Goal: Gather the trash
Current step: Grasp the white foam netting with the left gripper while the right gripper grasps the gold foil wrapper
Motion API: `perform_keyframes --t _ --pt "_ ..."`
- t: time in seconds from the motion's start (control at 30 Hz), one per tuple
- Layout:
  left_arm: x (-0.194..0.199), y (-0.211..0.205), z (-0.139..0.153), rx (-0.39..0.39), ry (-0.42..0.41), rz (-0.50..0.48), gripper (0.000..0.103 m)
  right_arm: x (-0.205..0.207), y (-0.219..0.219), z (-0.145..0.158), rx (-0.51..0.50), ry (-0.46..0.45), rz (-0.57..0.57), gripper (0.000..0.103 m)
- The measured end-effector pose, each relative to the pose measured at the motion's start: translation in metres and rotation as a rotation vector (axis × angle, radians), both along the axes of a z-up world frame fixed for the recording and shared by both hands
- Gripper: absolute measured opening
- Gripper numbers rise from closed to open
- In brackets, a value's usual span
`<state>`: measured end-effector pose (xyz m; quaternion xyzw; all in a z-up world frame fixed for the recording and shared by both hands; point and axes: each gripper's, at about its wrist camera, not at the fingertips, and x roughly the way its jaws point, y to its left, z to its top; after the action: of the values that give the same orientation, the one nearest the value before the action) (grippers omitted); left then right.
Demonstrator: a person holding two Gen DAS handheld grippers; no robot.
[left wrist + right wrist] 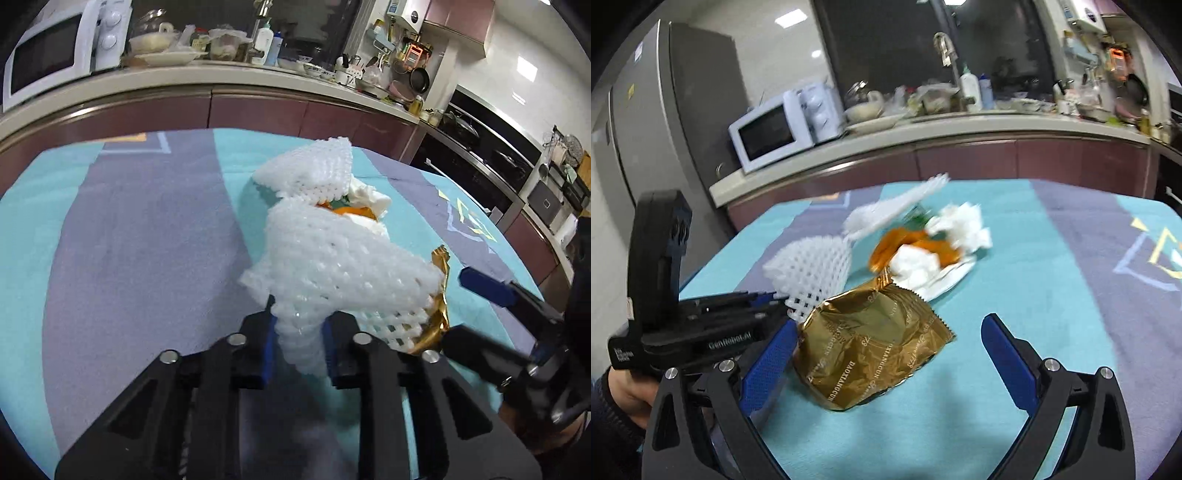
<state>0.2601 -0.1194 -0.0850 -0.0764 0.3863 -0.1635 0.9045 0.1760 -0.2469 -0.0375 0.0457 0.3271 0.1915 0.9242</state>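
Now left gripper (pixel 298 325) clamps foam net (pixel 332 266); right gripper (pixel 890 354) released, straddling "DAOXIANGCUN" wrapper (pixel 871 343).

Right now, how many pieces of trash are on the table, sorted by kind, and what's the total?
White foam fruit nets: 2, near one pinched in the left gripper, far one
Gold snack wrapper: 1
Orange wrapper: 1
Crumpled white tissues: 2, far, near
Total: 6
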Motion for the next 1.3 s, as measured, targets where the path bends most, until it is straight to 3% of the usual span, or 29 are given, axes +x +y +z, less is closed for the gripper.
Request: perform_keyframes --t 0.2,0.27,0.33,0.47,0.53,0.7,0.83,0.93,1.3 --pt "-0.015 0.017 0.0 -0.026 -0.004 0.015 0.013 0.002 0.011 -0.012 0.043 0.094 0.018 0.095" --pt "-0.018 0.021 0.001 -0.027 -0.012 0.022 0.013 0.004 0.015 -0.016 0.04 0.123 0.018 0.083" --pt "-0.022 0.027 0.003 -0.028 -0.023 0.033 0.013 0.003 0.018 -0.019 0.023 0.14 0.017 0.062" --pt "-0.026 0.038 0.007 -0.027 -0.034 0.055 0.013 -0.002 0.022 -0.023 0.041 0.156 0.039 0.044" --pt "-0.029 0.042 0.009 -0.028 -0.036 0.062 0.013 -0.004 0.025 -0.025 0.037 0.165 0.045 0.027" --pt "-0.041 0.047 0.015 -0.019 -0.068 0.07 0.013 -0.011 0.04 -0.03 -0.058 0.16 0.047 0.023" --pt "-0.05 0.057 0.018 -0.027 -0.076 0.085 0.013 -0.017 0.055 -0.03 -0.167 0.136 0.071 0.01" --pt "-0.055 0.064 0.021 -0.033 -0.085 0.096 0.014 -0.02 0.057 -0.029 -0.184 0.133 0.074 0.006" --pt "-0.077 0.093 0.035 -0.057 -0.133 0.13 0.015 -0.032 0.045 0.005 -0.056 0.041 0.07 0.002"
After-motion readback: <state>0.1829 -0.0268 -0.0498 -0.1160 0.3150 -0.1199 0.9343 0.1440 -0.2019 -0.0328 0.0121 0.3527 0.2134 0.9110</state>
